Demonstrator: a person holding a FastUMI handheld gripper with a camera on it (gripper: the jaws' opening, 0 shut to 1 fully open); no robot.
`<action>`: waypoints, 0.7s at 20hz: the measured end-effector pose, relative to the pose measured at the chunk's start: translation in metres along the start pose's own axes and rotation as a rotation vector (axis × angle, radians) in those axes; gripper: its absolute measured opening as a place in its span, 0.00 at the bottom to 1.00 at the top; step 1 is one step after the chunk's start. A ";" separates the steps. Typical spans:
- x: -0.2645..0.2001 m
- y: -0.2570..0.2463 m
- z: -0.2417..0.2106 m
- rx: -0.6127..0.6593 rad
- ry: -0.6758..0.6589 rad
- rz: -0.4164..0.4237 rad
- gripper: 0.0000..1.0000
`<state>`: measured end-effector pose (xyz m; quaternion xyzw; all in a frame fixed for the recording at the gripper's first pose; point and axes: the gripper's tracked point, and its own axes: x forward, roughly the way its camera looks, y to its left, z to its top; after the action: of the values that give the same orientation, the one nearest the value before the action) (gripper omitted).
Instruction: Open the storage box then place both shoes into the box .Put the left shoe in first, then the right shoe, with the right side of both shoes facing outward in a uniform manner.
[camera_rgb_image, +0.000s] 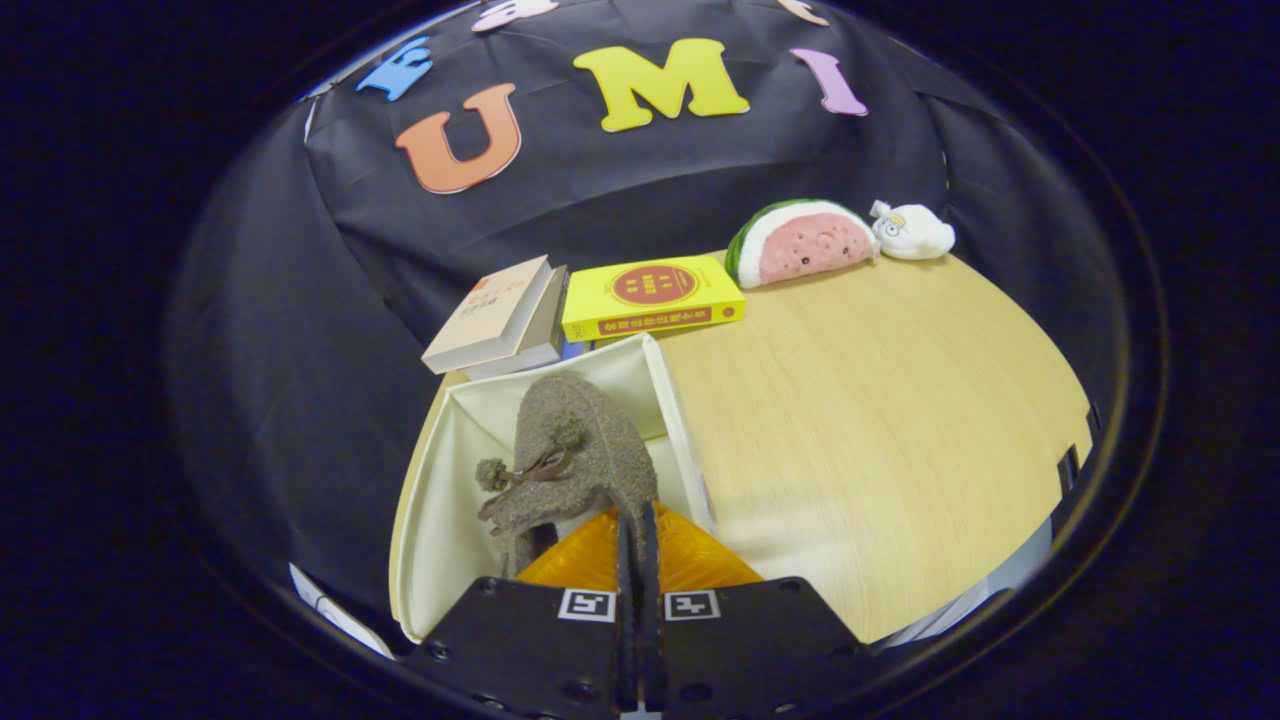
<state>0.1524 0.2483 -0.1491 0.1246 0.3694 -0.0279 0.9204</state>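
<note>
Gripper view. Gripper (638, 515) — orange fingers (585, 555) drawn close together, pinching the rear edge of a brown fuzzy shoe (580, 460); only a thin dark gap shows between them.

Shoe — brown, coarse textured upper, two pom-poms and a dark lace bow on its near side. It is held upright just ahead of the fingers, inside the open top of the storage box (445, 500). Whether it touches the box floor cannot be told.

Storage box — cream fabric, open at the top, standing at the near left corner of the surface (880, 420). Its right wall runs just beside the fingers.

Surface — light wood grain, bare to the right of the box.

Beyond the box, at the far edge of the surface: a beige book (490, 312) lying tilted on another; just beside it, a yellow book (650, 295) with a red circle on its cover.

Further right, near the black cloth wall: a watermelon-slice plush (805, 245), and touching its right end, a small white plush (912, 232).
</note>
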 end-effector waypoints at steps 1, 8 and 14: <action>-0.002 -0.001 0.001 0.001 -0.031 -0.020 0.03; -0.001 -0.001 0.000 -0.070 -0.117 -0.092 0.05; -0.008 -0.001 0.011 -0.111 -0.196 -0.108 0.14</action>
<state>0.1533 0.2439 -0.1363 0.0503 0.2848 -0.0689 0.9548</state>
